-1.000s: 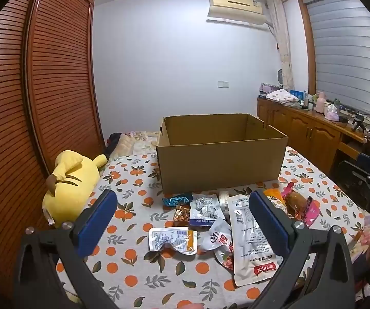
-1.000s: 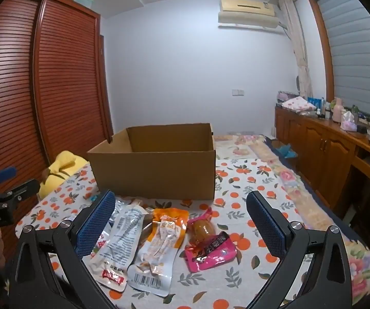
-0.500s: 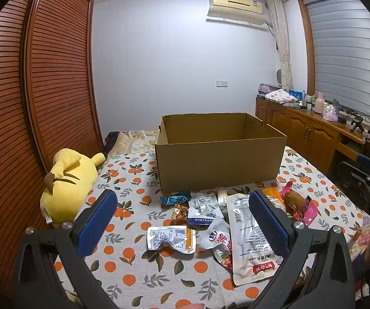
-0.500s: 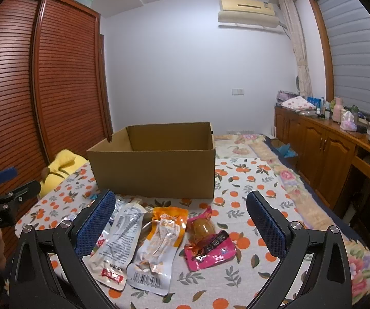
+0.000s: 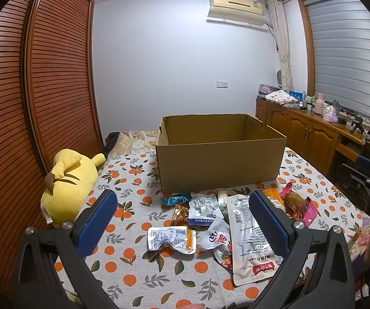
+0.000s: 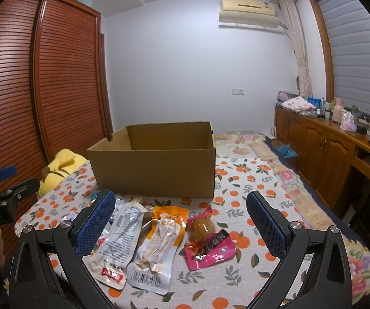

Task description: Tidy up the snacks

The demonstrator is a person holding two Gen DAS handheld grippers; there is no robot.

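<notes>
Both the left gripper (image 5: 182,221) and right gripper (image 6: 181,221) gape, holding nothing. Below the right's tips, the orange-topped pouch (image 6: 159,242) looks light, slippery; pinch 1 sealed edge.

The left gripper (image 5: 183,221) is held above the orange-patterned bedspread (image 5: 138,200) with its blue-padded jaws spread wide, nothing between them. An open cardboard box (image 5: 221,162) is seen beyond. Snack packets are scattered before it: a long white pouch (image 5: 249,234), a small white-and-orange packet (image 5: 172,239), a blue wrapper (image 5: 175,199). A yellow plush toy (image 5: 69,182) is noted lying at left
</notes>
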